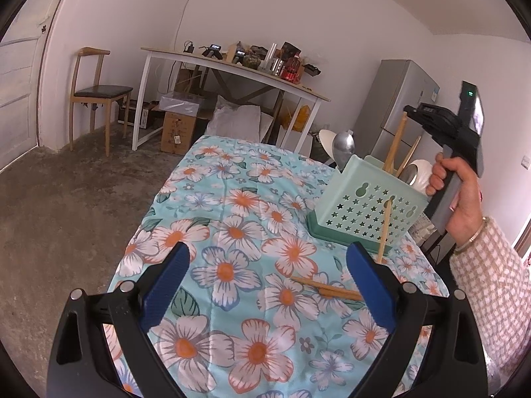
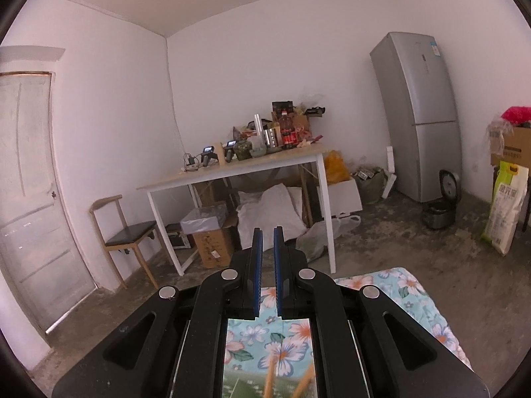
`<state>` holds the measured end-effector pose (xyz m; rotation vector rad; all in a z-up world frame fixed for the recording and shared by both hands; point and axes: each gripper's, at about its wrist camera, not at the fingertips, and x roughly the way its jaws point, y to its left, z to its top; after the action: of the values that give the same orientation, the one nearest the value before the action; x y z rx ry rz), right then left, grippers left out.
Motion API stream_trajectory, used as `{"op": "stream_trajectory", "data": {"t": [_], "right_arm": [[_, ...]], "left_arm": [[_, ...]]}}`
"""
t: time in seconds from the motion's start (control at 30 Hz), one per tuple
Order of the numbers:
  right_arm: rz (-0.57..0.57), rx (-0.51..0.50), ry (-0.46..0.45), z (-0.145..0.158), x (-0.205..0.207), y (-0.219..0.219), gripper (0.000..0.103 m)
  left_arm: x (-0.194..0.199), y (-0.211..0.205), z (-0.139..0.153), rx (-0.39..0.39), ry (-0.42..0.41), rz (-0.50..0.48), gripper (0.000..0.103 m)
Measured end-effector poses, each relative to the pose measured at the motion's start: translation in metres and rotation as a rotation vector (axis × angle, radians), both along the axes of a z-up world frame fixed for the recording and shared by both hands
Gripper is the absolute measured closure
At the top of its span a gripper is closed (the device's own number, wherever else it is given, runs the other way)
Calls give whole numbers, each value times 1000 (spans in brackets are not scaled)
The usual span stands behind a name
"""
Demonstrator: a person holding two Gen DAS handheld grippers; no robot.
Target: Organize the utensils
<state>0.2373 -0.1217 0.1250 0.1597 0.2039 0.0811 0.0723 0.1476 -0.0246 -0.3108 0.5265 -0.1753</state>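
The green utensil holder (image 1: 365,204) hides the lower ends of the metal spoon (image 1: 343,149) and chopsticks (image 1: 396,146) standing in it. The left gripper's blue finger (image 1: 370,280) covers one end of the loose chopsticks (image 1: 327,288). Items on the far desk (image 2: 232,169) are too small to identify.

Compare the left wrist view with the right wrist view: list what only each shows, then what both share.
Only the left wrist view: the green utensil holder with a metal spoon, loose chopsticks on the cloth, the open left claw, and a hand gripping the other tool.

Only the right wrist view: the shut right claw, rice cooker.

Both: floral cloth, white desk, chair, fridge.
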Motion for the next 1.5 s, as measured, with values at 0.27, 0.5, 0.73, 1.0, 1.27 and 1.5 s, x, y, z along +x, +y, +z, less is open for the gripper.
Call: {"op": "stream_trajectory", "data": {"t": [0.27, 0.5, 0.73, 1.0, 1.27, 1.5], "right_arm": [[60, 16, -7, 16, -35, -14, 95], [215, 26, 164, 9, -37, -20, 84], [319, 52, 339, -12, -31, -10, 81], [357, 94, 510, -23, -10, -3, 76], [358, 104, 684, -23, 25, 12, 75], [245, 26, 748, -24, 54, 15, 75]], "left_arm": [[-4, -6, 4, 7, -12, -6, 10], [-1, -14, 3, 12, -6, -21, 10], [-2, -18, 3, 17, -5, -33, 10], [-2, -18, 1, 10, -4, -36, 10], [-2, -15, -2, -22, -2, -41, 10], [-4, -8, -5, -53, -4, -42, 10]]}}
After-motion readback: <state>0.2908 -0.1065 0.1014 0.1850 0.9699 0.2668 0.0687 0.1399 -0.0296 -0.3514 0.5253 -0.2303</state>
